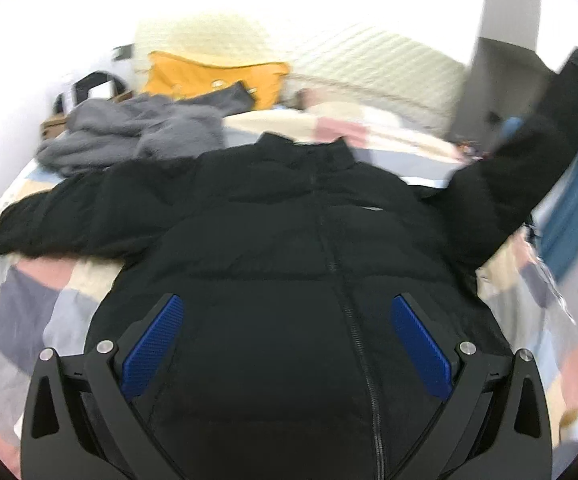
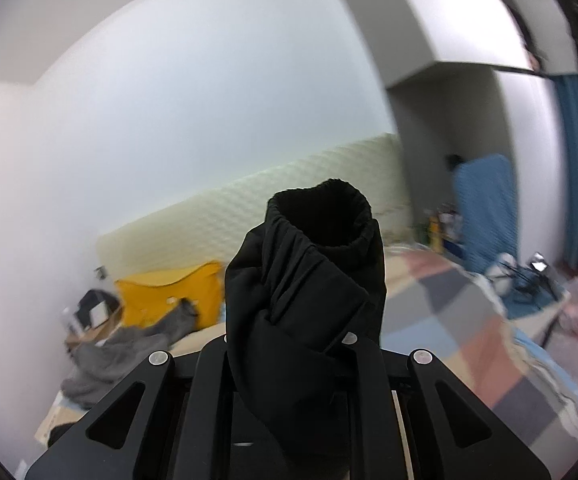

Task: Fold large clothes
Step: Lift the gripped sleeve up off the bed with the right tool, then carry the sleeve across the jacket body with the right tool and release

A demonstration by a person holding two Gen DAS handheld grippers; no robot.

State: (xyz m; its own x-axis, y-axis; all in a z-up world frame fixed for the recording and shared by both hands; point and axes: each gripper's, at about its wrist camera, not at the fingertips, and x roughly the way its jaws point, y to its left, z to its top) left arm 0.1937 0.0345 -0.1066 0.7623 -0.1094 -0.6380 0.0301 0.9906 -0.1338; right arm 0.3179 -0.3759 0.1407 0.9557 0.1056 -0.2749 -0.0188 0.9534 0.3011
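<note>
A bed (image 1: 29,292) with a patchwork cover of pink, cream, grey and blue squares fills most of the left wrist view, and a pale quilted headboard (image 1: 389,64) stands along its far side. On the bed lies a black puffer jacket (image 1: 273,240), front up and zipped, its collar toward the far side and its hem near the camera. Its left sleeve rests flat on the cover, stretched out to the left, while its right sleeve (image 1: 529,148) is raised off the bed toward the upper right. A grey fleecy garment (image 1: 129,132) sits crumpled at the far left, just beyond the jacket's shoulder, and a yellow cushion (image 1: 217,80) leans against the headboard behind it. The left tongs (image 1: 287,344) hover over the jacket's lower front with their blue pads (image 1: 155,348) spread wide and nothing between them. In the right wrist view the right tongs (image 2: 297,356) are clamped on the black sleeve's end, and the elastic cuff (image 2: 325,216) stands upright above them, its opening facing the camera.
</note>
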